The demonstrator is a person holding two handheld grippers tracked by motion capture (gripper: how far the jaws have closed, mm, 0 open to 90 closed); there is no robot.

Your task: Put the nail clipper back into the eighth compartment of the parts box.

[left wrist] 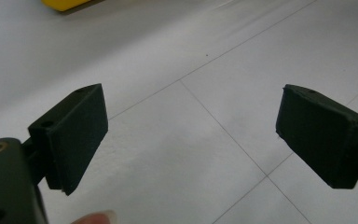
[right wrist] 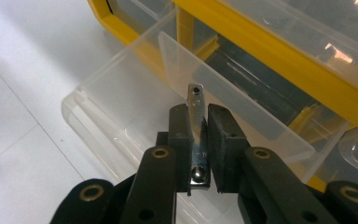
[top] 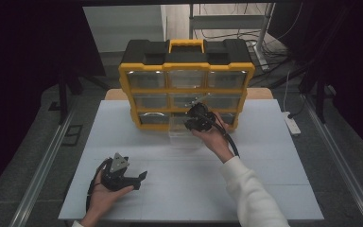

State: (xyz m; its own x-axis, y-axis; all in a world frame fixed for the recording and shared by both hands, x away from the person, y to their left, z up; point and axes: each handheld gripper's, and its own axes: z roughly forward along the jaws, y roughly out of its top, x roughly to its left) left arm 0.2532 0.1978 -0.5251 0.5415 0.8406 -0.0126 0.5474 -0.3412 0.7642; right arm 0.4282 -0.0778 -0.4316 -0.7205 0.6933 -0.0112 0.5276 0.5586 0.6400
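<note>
Right claw (right wrist: 199, 140) grips an unlabelled metal strip (right wrist: 196, 100) above the clear drawer (right wrist: 121, 88).

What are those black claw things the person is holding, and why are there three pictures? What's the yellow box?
A person holds a hand-held gripper in each hand, like big tweezers. One picture looks down from above the white table. The other two come from small cameras riding on the grippers. The yellow and black box is a drawer organizer with clear drawers; one bottom clear drawer is pulled out. The right hand-held gripper pinches a small flat metal piece over that drawer. The left hand-held gripper is open, holding nothing, above the table.
</note>
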